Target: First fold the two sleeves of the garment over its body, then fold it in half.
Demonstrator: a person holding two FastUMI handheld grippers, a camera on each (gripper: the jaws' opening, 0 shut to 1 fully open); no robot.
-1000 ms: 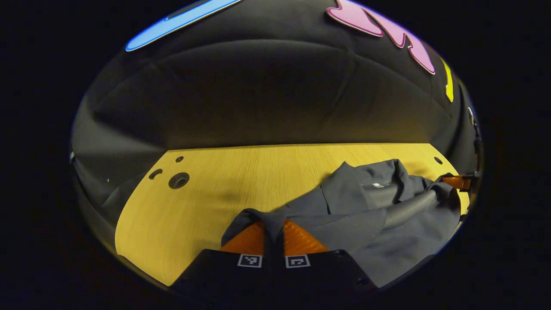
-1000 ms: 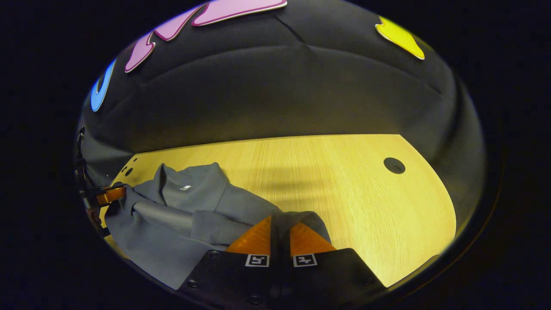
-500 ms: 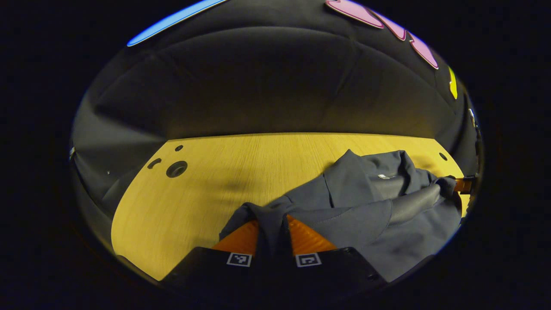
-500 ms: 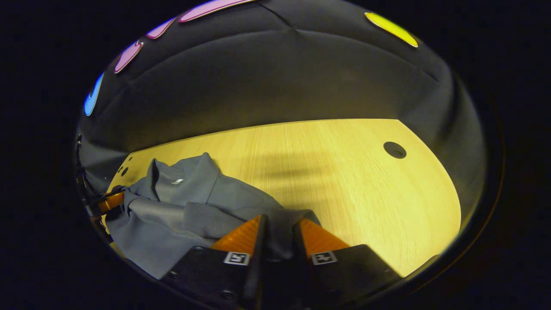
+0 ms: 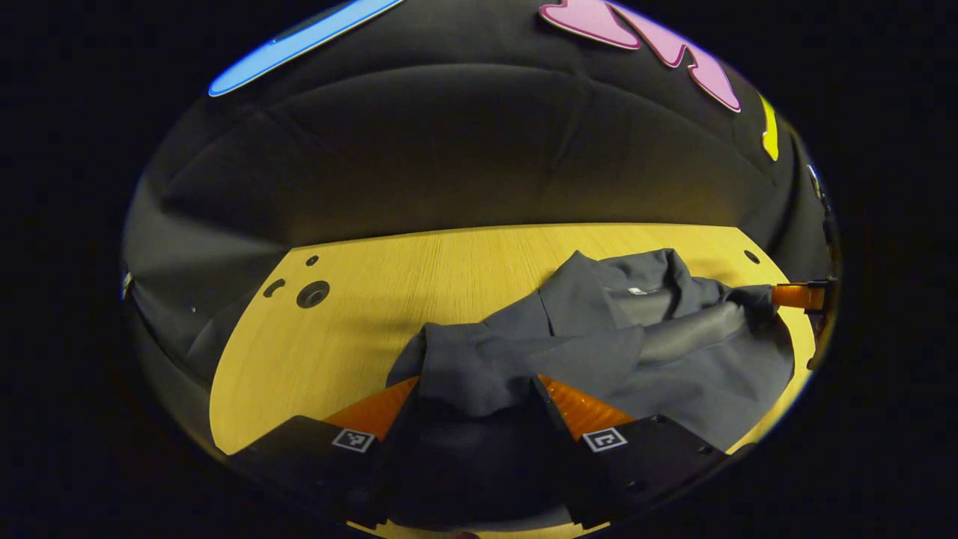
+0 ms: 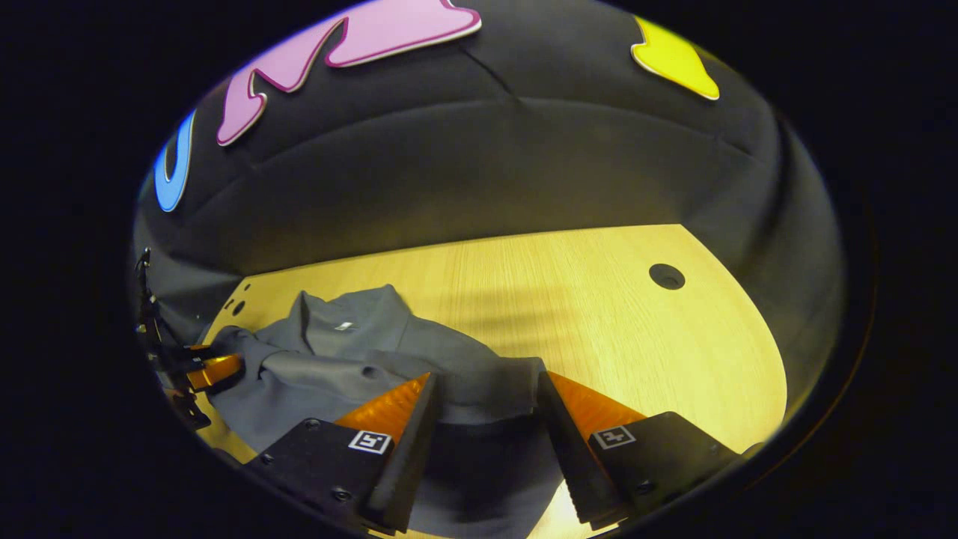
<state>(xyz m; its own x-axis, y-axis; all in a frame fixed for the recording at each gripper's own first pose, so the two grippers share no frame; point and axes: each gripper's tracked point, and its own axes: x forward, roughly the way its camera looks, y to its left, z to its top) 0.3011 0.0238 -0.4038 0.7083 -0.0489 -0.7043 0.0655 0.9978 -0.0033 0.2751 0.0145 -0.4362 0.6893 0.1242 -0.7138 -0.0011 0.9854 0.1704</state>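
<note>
In the left gripper view we see the left gripper (image 5: 476, 393) with its fingers spread wide, a bunched fold of the grey garment (image 5: 599, 352) lying loose between them, gripped by neither. In the right gripper view the right gripper (image 6: 485, 397) is likewise wide open, cloth slack between its fingers. The garment (image 6: 352, 359) lies rumpled on the wooden table (image 6: 599, 322), spreading toward ten o'clock there, and toward two o'clock in the left gripper view.
</note>
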